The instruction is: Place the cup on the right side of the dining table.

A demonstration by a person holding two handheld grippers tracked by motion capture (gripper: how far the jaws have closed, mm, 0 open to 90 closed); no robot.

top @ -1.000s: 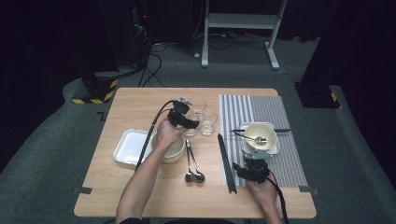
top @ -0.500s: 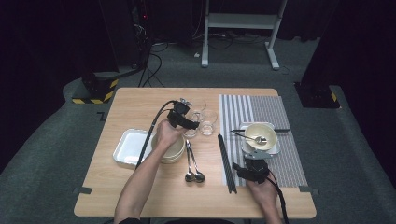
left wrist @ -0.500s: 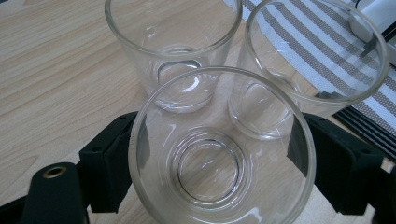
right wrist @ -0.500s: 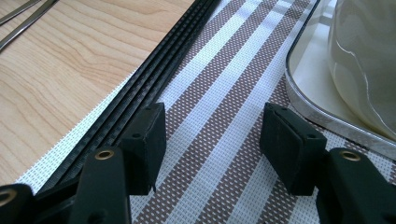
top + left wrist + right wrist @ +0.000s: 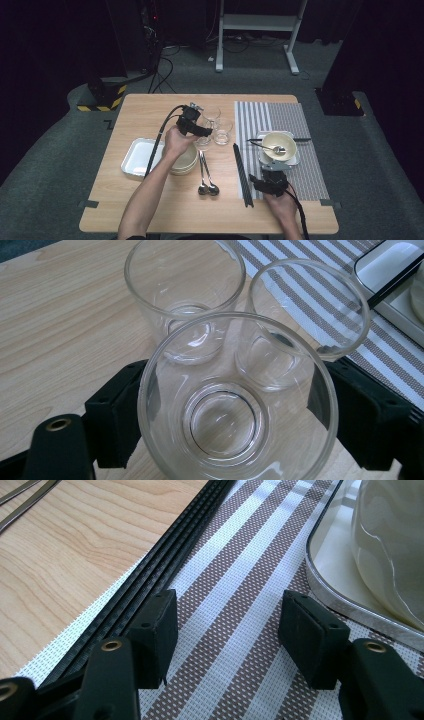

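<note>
- Progress: setting half laid; bowl (image 5: pixel 279 145) with spoon sits on the small tray (image 5: pixel 295 161) on the striped mat (image 5: pixel 310 175), chopsticks (image 5: pixel 242 172) at its edge.
- Left hand-held gripper (image 5: pixel 225 425) brackets the nearest glass (image 5: pixel 235 405) of three on the worktop (image 5: pixel 150 205); pads flank it, contact cannot be judged. Glass not yet moved to the mat.
- Right hand-held gripper (image 5: pixel 227 630) rests open, empty, on the mat.
- Against the earlier frames: no visible change; both hands unmoved.

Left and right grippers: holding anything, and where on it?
Left gripper straddles the nearest glass at its side walls; contact unclear. Right gripper holds nothing, open over the striped mat.
</note>
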